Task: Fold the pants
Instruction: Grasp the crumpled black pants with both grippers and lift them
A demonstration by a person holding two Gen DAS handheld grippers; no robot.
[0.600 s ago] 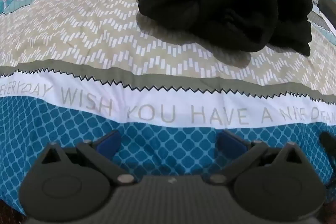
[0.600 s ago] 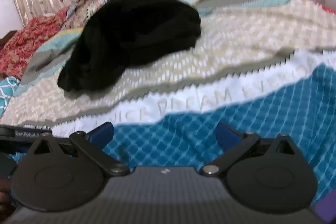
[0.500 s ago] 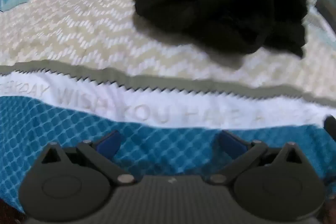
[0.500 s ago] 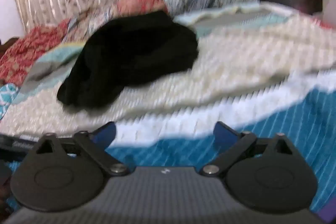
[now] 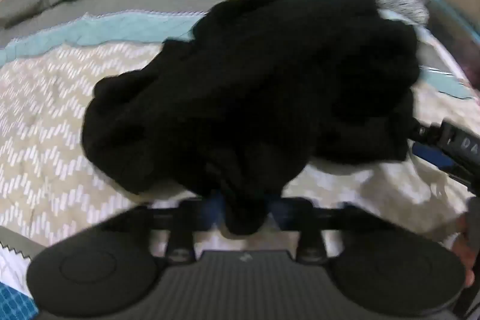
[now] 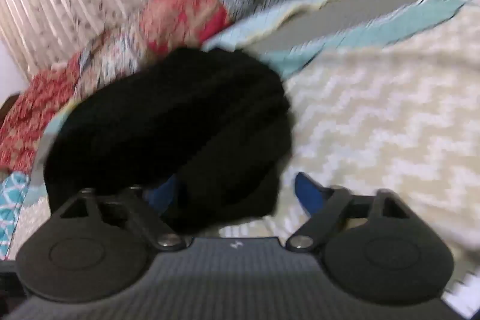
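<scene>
My left gripper (image 5: 244, 212) is pinched tight on a fold at the near edge of the black pants (image 5: 255, 98), which lie in a crumpled heap on the bedspread (image 5: 45, 116), on its beige zigzag band; my right gripper (image 6: 234, 194) has its blue pads spread either side of the heap's near right edge, cloth between them, though blur keeps me from telling whether they press it; beyond the pants a red patterned quilt (image 6: 183, 14) lies at the bedspread's far edge.
</scene>
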